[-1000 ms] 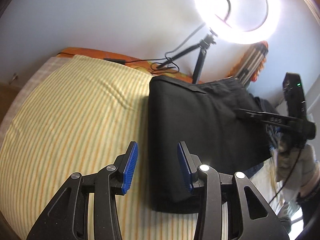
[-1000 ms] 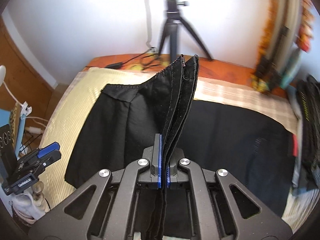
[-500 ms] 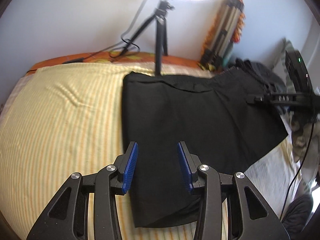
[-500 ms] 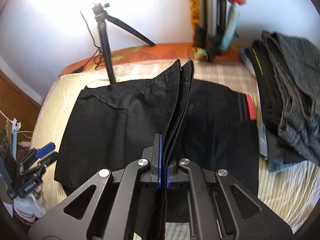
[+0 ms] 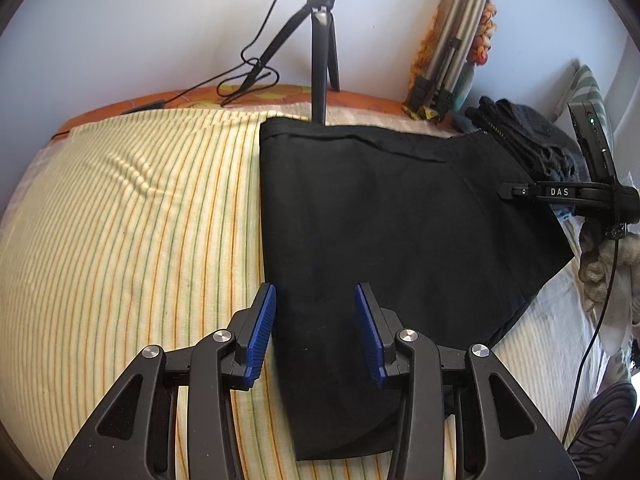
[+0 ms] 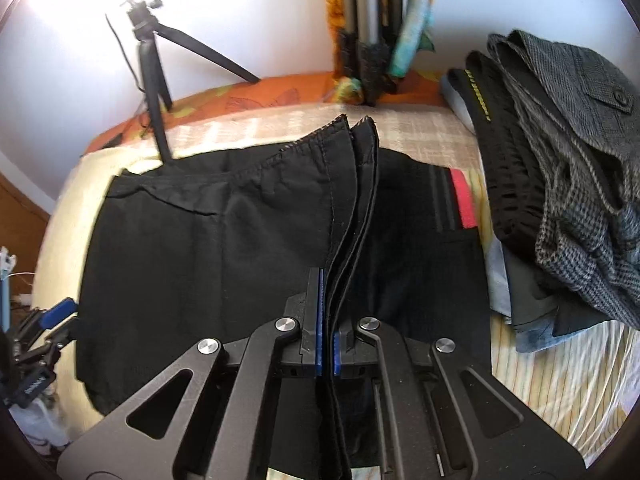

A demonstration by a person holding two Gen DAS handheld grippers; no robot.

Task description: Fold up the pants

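Black pants [image 5: 384, 216] lie folded on a bed covered by a yellow striped sheet [image 5: 132, 232], seen from both wrist cameras. The right gripper [image 6: 328, 320] has its blue-padded fingers [image 6: 319, 312] clenched on a stack of the pants' hemmed edges, which rise upright from between the pads and fan toward the far side of the bed. The rest of the garment spreads flat beneath, to left and right of the raised layers. The left gripper [image 5: 316, 332] hovers over the near left edge of the pants, its fingers [image 5: 264, 332] released and wide apart, grasping nothing; the left pad sits at the fabric's left border, the right pad over the cloth. At the far side, a black tripod [image 5: 320, 44] stands against the pale wall. A pile of other clothes [image 6: 560, 184], grey check and black, lies to the right, just beside the pants.
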